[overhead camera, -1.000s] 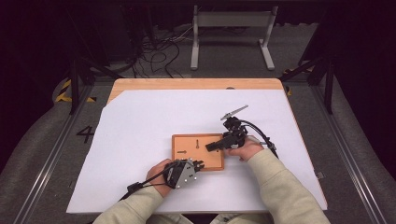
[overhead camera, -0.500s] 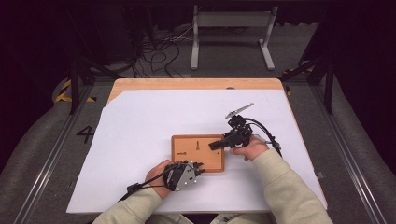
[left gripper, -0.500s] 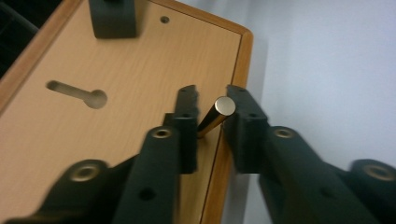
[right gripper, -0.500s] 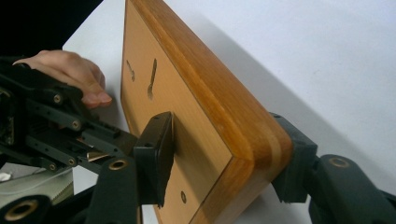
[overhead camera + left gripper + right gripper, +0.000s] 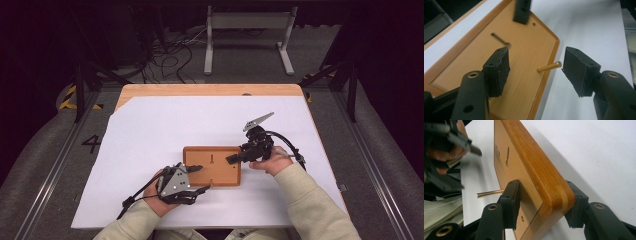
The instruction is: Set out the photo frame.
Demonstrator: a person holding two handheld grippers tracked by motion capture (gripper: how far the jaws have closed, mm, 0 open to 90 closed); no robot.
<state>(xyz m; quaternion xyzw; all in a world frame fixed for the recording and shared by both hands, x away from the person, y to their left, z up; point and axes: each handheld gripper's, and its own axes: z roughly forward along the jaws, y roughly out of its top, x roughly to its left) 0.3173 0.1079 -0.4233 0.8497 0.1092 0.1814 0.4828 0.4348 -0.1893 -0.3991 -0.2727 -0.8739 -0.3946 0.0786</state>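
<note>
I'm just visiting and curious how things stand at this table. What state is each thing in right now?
Left tongs: open, jaws have just been opening, nothing gripped; the peg's tip lies between them.
Right tongs: clamped across the edge of the wooden board.
Wooden board: flat on the white sheet, slotted face up, held at its right end.
Brass peg: sticking out of the board, free of both jaws.

A painted "4" — on the grey floor left of the table
</note>
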